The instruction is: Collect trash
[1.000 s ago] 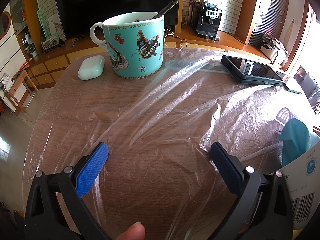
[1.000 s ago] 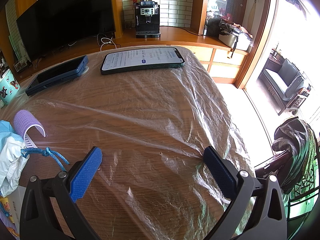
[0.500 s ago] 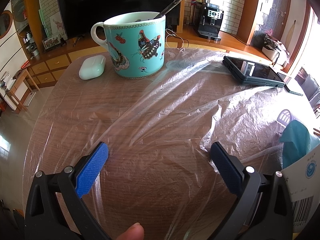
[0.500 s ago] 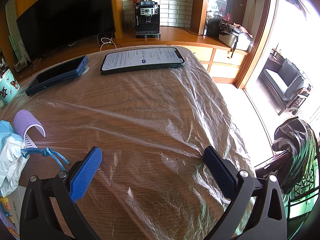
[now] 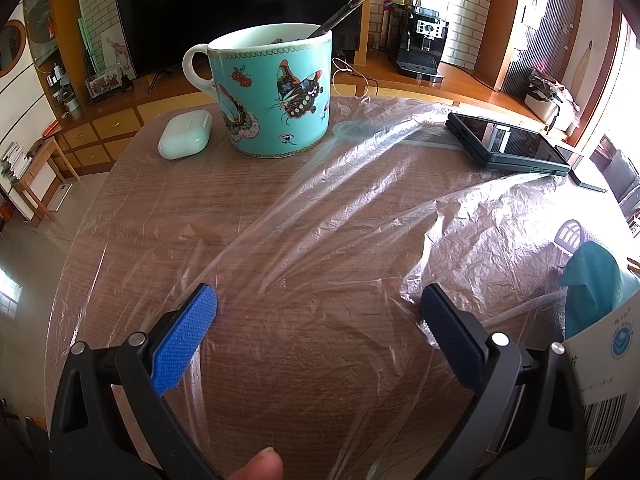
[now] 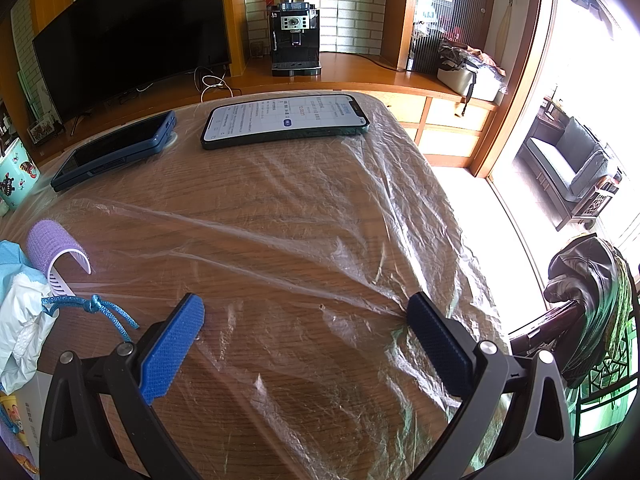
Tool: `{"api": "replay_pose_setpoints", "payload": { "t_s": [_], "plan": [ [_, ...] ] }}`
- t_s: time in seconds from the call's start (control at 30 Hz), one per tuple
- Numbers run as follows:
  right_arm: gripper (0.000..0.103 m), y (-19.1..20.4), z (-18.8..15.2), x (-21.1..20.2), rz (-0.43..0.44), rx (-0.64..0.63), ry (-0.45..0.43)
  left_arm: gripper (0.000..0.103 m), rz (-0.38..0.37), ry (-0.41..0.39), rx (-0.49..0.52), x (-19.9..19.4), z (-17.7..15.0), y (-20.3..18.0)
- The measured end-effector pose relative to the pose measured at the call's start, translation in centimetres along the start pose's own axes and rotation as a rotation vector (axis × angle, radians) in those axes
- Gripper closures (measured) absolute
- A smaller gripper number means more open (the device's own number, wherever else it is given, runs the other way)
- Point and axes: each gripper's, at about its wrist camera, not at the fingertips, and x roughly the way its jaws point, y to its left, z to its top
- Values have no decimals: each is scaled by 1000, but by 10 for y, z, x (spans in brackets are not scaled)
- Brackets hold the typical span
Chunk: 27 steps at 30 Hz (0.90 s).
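Almost nothing has changed in the last second. In the left wrist view the camera has only come a little nearer to the turquoise butterfly-painted ceramic mug (image 5: 276, 92), and the right wrist view is the same as before. I judge from this that the collecting has not really started yet: both tools are waiting over the table and no trash is taken.

The left gripper (image 5: 318, 312) has its blue-padded jaws wide apart and holds nothing; a fingertip (image 5: 258, 466) of the person shows at the bottom edge. The right gripper (image 6: 306, 322) is also spread apart and holds nothing.

The things for the task seem to be two. One is the thin transparent crumpled plastic film (image 5: 360, 208), which lies flat over the round wooden table (image 5: 132, 216), under both grippers. The other is a small heap at the left edge of the right view: a crumpled white plastic bag (image 6: 22, 320) with light blue paper behind it, a knotted blue cord (image 6: 94, 306) and a purple ridged roller (image 6: 50, 242) just beside it (whether the roller is trash I cannot tell).

About containers: the mug stands upright on the film with a metal spoon (image 5: 340, 14) leaning in it; any liquid inside is hidden. Near the mug lies a closed white earbud case (image 5: 186, 134). Two phones, a dark blue-cased phone (image 6: 116, 152) and a phone with a lit screen (image 6: 286, 120), rest on the far part of the film, so pulling the film now could drag them.
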Motion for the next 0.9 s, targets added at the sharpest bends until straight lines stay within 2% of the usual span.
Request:
{"api": "replay_pose_setpoints", "payload": {
  "t_s": [0.67,0.9],
  "plan": [
    [4,1,2,3,-24,33,-1,1,7,-1,-9,0,0,-2],
    [4,2,14,11,-33,48,-2,1,7,0,-12,3,3,2]
  ]
}}
